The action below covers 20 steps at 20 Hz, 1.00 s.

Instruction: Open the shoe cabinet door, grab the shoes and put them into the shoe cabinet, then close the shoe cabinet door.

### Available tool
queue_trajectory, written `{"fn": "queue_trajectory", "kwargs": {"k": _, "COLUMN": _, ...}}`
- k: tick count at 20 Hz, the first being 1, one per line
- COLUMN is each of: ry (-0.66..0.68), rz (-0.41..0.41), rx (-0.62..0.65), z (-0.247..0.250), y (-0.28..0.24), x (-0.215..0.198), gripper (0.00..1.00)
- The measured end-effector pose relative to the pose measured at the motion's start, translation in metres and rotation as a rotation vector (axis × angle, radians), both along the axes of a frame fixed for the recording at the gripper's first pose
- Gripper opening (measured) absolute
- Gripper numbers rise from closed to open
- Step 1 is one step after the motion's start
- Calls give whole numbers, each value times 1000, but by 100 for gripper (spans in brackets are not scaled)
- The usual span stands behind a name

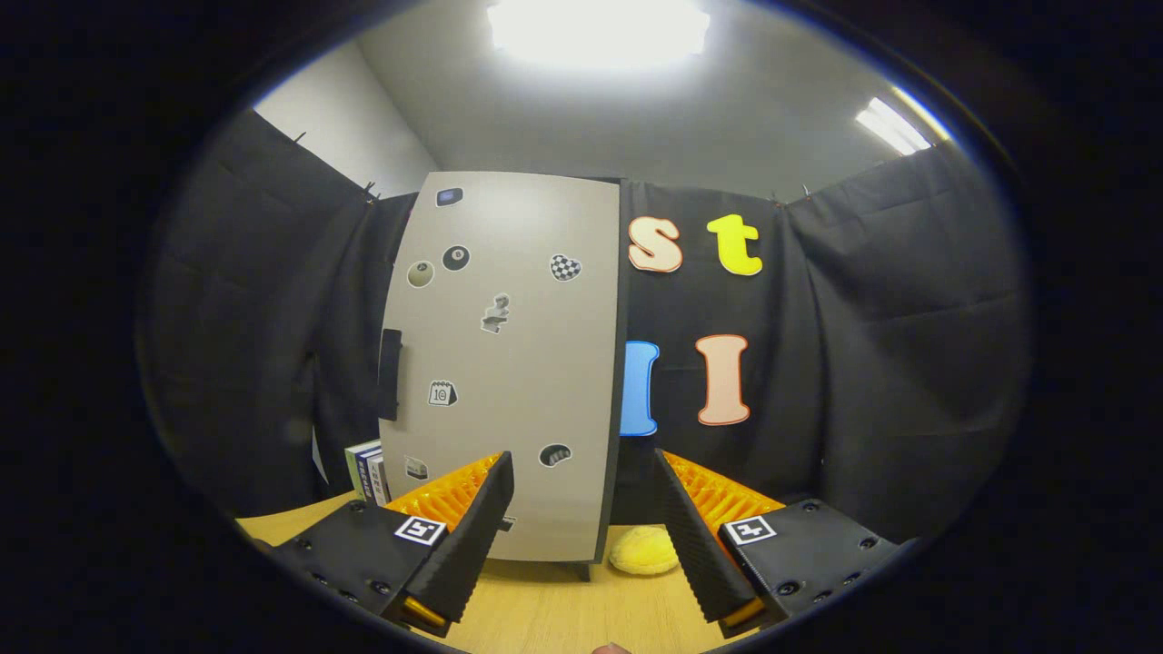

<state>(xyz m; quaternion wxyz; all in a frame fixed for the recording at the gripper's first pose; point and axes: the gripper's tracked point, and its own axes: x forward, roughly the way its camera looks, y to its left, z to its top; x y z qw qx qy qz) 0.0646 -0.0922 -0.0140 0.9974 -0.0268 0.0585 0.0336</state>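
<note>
We hold the tool [581, 509] wide open and empty, facing the shut cabinet door [504, 363] on the worktop [554, 609], yellow shoe [643, 550] at its right foot, so we'd best hook the dark handle [390, 374] on the left edge squarely.

Gripper view, low over the table [563, 618], facing the shoe cabinet [504, 363] close ahead

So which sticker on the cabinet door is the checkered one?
The heart-shaped sticker, high on the cabinet door toward its right edge. It alone has black-and-white checks; the others are balls, a calendar and small pictures. The open gripper holds nothing.
</note>
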Motion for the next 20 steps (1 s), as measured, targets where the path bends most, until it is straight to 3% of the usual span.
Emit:
{"fn": "queue_trajectory", "kwargs": {"k": 8, "ry": -3, "rz": -75, "rx": 43, "z": -4, "y": -38, "x": -23, "gripper": 95}}
{"fn": "queue_trajectory", "kwargs": {"k": 20, "ry": -47, "rz": -94, "rx": 60, "z": 10, "y": -51, "x": -25, "gripper": 95}}
